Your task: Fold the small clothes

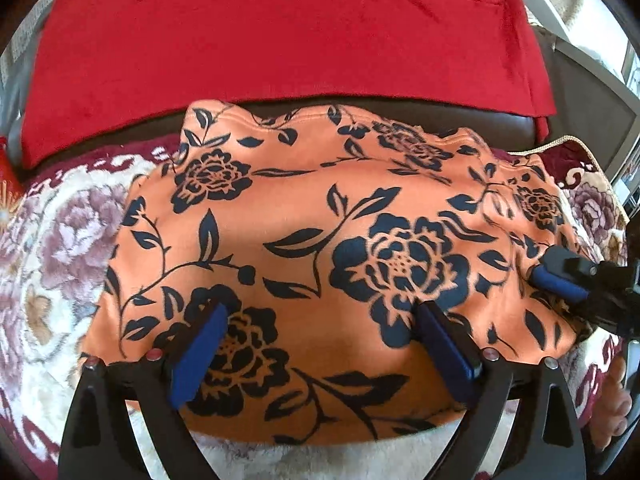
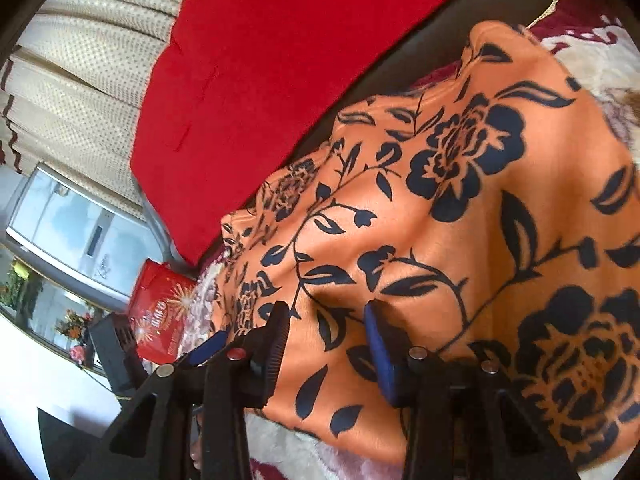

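Looking down my left gripper (image 1: 320, 344), I see its blue pads spread wide above the orange floral garment (image 1: 320, 248), gripping nothing. My right gripper (image 2: 326, 332) has its jaws parted too, hovering over the cloth's edge with no fabric pinched between them. The garment lies spread on a cream and maroon flowered blanket (image 1: 60, 240). Behind it sits a red cushion (image 1: 280, 32); patterned curtains (image 2: 80, 60) hang beyond.

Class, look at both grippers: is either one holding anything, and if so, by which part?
Nothing is held. The left gripper and right gripper both stand open over the orange flowered garment, with no cloth pinched.
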Tool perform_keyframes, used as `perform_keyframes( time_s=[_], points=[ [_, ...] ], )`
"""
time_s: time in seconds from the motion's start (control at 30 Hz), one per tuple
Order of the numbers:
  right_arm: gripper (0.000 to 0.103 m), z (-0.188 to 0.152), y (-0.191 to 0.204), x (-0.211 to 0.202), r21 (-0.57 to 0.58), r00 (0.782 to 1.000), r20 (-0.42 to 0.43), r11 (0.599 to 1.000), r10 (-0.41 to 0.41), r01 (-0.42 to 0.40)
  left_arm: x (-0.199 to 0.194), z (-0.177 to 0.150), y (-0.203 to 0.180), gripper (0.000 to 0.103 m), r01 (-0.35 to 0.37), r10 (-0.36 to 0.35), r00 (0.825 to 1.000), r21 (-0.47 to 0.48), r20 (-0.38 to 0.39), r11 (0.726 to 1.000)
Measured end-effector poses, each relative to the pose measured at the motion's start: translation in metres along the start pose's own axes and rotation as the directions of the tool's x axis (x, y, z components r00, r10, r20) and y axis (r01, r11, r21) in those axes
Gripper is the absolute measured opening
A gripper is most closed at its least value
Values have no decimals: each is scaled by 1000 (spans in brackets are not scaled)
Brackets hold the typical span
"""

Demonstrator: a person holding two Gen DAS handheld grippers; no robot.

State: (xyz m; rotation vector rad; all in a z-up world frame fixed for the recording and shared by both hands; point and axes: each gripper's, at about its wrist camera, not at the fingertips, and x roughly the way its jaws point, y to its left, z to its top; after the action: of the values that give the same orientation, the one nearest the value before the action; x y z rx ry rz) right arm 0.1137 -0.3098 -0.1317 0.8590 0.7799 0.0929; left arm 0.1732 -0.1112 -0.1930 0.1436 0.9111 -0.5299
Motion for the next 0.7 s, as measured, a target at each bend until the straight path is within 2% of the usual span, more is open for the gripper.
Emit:
perform_keyframes(
  time_s=[0.1,0.17,0.27,0.33,0.43,0.5,0.57,0.63,0.7],
  points=[
    [56,-6,0,-30,-21,998,57,1000,24,-23,-23,1,0,96,24,-22,998,-29,65,999],
    [58,-14,-6,-60,3,993,96,998,68,-68,-37,0,1,96,24,-18,995,-56,95,998],
    [68,-30,-20,-105,42,981,174,994,91,-100,-48,-3,-3,96,37,-28,992,-72,127,997],
    [68,-46,-36,-129,90,967,236,989,94,-119,-53,-1,-8,96,49,-38,989,-72,143,996],
    [68,-65,-61,-145,192,959,257,966,122,-175,-48,2,-14,96,47,-36,988,-68,151,997],
    [68,-73,-70,-149,229,957,267,957,112,-176,-35,4,-19,96,13,-6,992,-48,130,999],
    [68,-75,-75,-144,254,960,265,954,90,-159,-10,4,-23,96,-42,43,998,-20,51,999],
    [68,-73,-79,-139,283,962,265,949,59,-136,11,0,-27,96,-83,83,996,11,-30,996],
    [68,-73,-85,-135,309,961,275,943,39,-127,10,-2,-29,97,-86,87,996,16,-6,996]
  ],
)
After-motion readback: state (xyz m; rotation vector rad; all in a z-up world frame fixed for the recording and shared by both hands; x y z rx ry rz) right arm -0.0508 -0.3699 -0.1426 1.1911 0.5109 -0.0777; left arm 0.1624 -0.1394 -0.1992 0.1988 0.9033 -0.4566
